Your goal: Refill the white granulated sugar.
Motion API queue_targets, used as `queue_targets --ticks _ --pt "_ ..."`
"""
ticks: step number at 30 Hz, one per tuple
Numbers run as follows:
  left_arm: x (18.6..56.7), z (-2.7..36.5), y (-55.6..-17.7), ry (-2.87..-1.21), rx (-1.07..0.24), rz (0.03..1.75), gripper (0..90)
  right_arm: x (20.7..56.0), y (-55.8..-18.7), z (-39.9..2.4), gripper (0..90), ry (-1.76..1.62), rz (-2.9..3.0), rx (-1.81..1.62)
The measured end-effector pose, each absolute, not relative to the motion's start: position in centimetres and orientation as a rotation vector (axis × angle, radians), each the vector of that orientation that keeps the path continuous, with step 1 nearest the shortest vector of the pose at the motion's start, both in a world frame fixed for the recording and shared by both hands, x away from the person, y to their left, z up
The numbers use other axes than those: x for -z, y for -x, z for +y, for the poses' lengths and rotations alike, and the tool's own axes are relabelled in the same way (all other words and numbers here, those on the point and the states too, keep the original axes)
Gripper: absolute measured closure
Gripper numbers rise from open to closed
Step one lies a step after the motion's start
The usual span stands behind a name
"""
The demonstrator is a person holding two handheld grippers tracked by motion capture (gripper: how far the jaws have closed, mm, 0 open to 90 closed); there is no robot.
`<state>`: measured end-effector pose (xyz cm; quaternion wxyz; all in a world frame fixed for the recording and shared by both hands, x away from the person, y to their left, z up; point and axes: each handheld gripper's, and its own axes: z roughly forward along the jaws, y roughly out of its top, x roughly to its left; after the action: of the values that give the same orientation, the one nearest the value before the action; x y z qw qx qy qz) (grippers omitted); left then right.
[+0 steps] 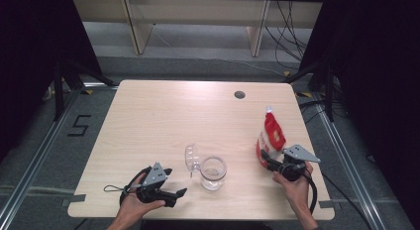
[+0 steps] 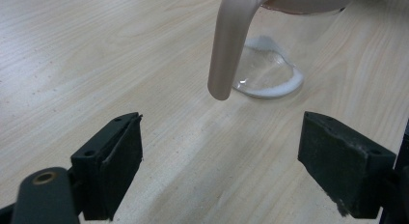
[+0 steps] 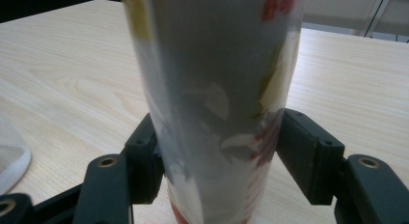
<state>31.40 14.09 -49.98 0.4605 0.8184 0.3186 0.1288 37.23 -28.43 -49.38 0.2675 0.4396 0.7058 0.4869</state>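
A clear glass jar (image 1: pixel 213 173) stands near the table's front edge, its round lid (image 1: pixel 192 157) tipped open to the left. My left gripper (image 1: pixel 179 194) lies low on the table left of the jar, open and holding nothing. In the left gripper view its jaws (image 2: pixel 219 161) stand wide apart; a pale curved bar (image 2: pixel 229 45) hangs from the jar ahead, with the lid (image 2: pixel 267 74) behind. A red and white bag (image 1: pixel 271 136) stands upright at the right. My right gripper (image 1: pixel 265 158) grips its lower part; both pads press the bag (image 3: pixel 217 64) from either side.
The light wooden table (image 1: pixel 148 121) has a small round cable hole (image 1: pixel 239 94) at the back. Black curtains flank the table, and shelving and cables lie beyond the far edge. A pale rounded edge (image 3: pixel 12 156) shows at the left of the right gripper view.
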Motion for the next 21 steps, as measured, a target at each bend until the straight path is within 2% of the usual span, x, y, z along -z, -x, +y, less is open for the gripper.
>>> queue_targets --ticks 21 --pt "49.9 14.1 -31.3 -2.024 -0.321 0.783 15.5 48.9 -36.8 -30.1 47.0 -1.028 2.045 -1.321"
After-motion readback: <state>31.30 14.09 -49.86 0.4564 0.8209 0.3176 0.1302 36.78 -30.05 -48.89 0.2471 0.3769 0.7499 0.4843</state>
